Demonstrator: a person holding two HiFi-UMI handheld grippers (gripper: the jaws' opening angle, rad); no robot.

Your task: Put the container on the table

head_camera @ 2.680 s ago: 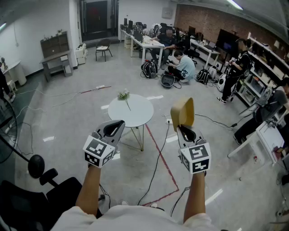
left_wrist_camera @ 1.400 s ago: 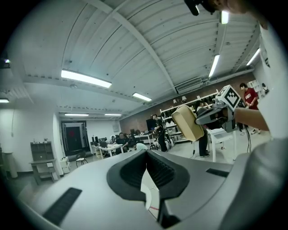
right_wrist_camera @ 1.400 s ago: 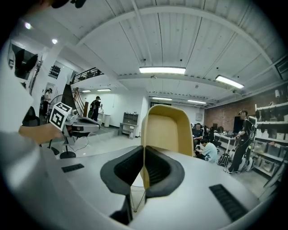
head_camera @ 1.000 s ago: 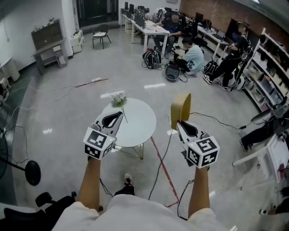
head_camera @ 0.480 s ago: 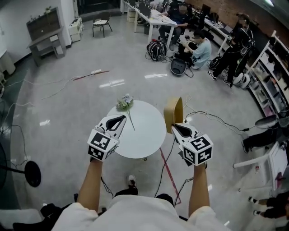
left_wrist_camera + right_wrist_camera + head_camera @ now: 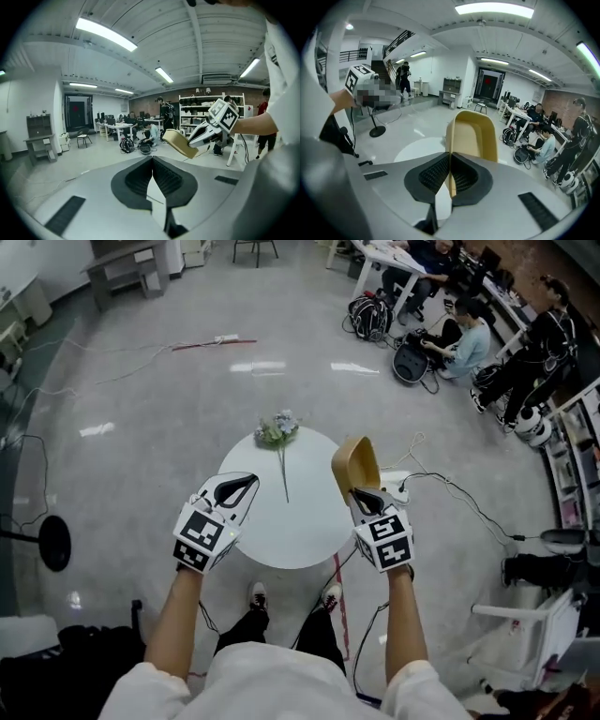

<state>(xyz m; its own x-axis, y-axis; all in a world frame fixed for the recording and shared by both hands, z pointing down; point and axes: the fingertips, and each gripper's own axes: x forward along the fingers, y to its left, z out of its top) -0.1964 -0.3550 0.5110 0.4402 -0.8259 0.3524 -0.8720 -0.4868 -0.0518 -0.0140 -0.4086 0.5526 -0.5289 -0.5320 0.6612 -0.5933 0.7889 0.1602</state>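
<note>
**Container carried over the table's right edge, not yet set down**

The left gripper (image 6: pixel 249 481) has its jaws pressed together on nothing, and hovers over the left part of the round table (image 6: pixel 302 538); a flower (image 6: pixel 279 431) lies on the table top, beyond the fingertips and between the two hands; the right gripper (image 6: pixel 362 493) is pinched tight on one thin wall of the tan container (image 6: pixel 355 463); the container stands out past those fingertips, its long axis running on along the jaws, away from the person; the bare table top lies below and to the left of the right fingertips, so the right hand alone seems placed to lower it there.
</note>
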